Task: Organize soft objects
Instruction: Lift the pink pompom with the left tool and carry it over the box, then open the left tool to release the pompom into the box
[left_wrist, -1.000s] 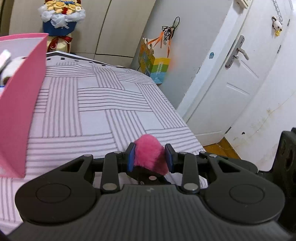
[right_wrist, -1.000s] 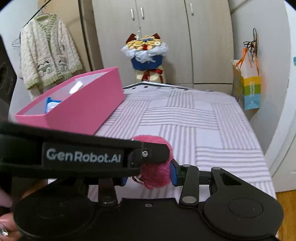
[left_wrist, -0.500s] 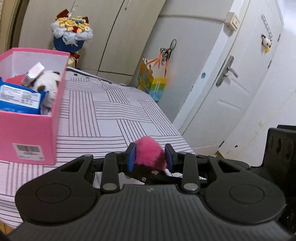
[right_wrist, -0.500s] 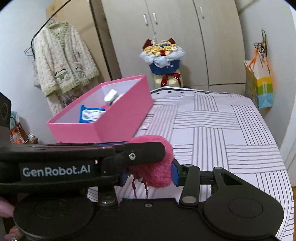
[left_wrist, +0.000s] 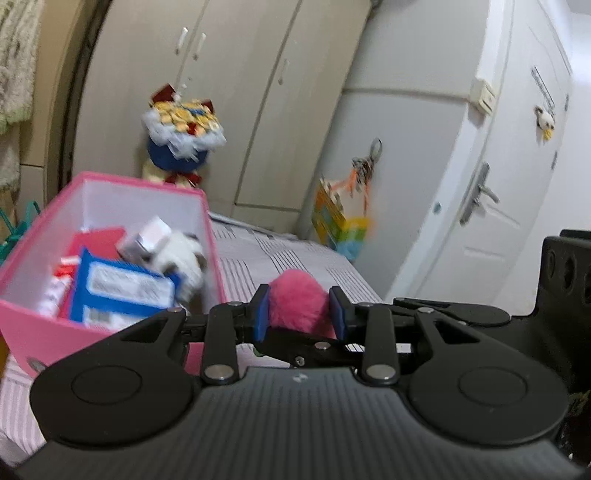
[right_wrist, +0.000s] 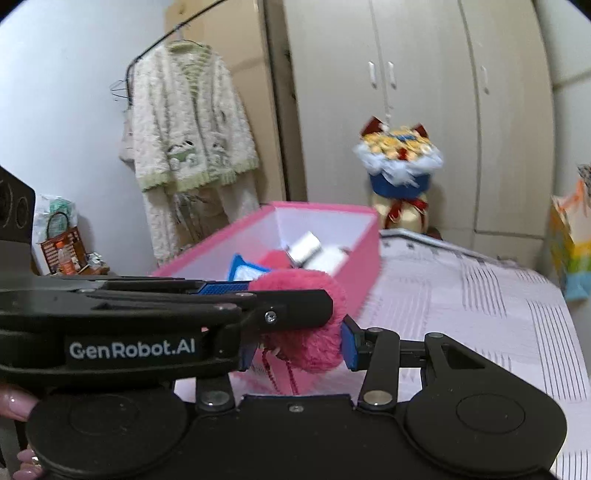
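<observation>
Both grippers pinch the same fluffy pink pompom (left_wrist: 297, 302). In the left wrist view the left gripper (left_wrist: 300, 313) has its blue-padded fingers (left_wrist: 260, 313) pressed into either side of the ball, which bulges up between them. In the right wrist view the right gripper (right_wrist: 295, 345) has its right finger (right_wrist: 350, 346) against the pompom's (right_wrist: 314, 347) right side, while the left gripper's black body, marked GenRobot.AI, crosses in from the left and hides the other finger; a thin beaded pink cord (right_wrist: 271, 373) hangs beneath the ball. The pompom is held in the air above the striped bedspread (right_wrist: 480, 295) of the bed, just in front of the near end of an open pink box (left_wrist: 110, 332) that sits toward the bed's left edge. Inside the box lie a blue-and-white packet (left_wrist: 122, 291), a small white plush toy (left_wrist: 177, 258) with a white carton (left_wrist: 147, 236) against it, and something red (left_wrist: 96, 240) further back; motion blur softens all of these. Beyond the bed's far edge stands a bouquet (right_wrist: 400, 155) in blue wrapping with a red bow, in front of beige wardrobe doors (right_wrist: 424, 92). A cream knitted cardigan (right_wrist: 188, 125) hangs on a rail to the left, a colourful paper bag (left_wrist: 338, 229) hangs near the bed's far right corner, and a white door (left_wrist: 509, 184) with a metal handle stands at the right. Fingertips with pale pink nail polish (right_wrist: 16, 406) show at the lower left edge of the right wrist view.
</observation>
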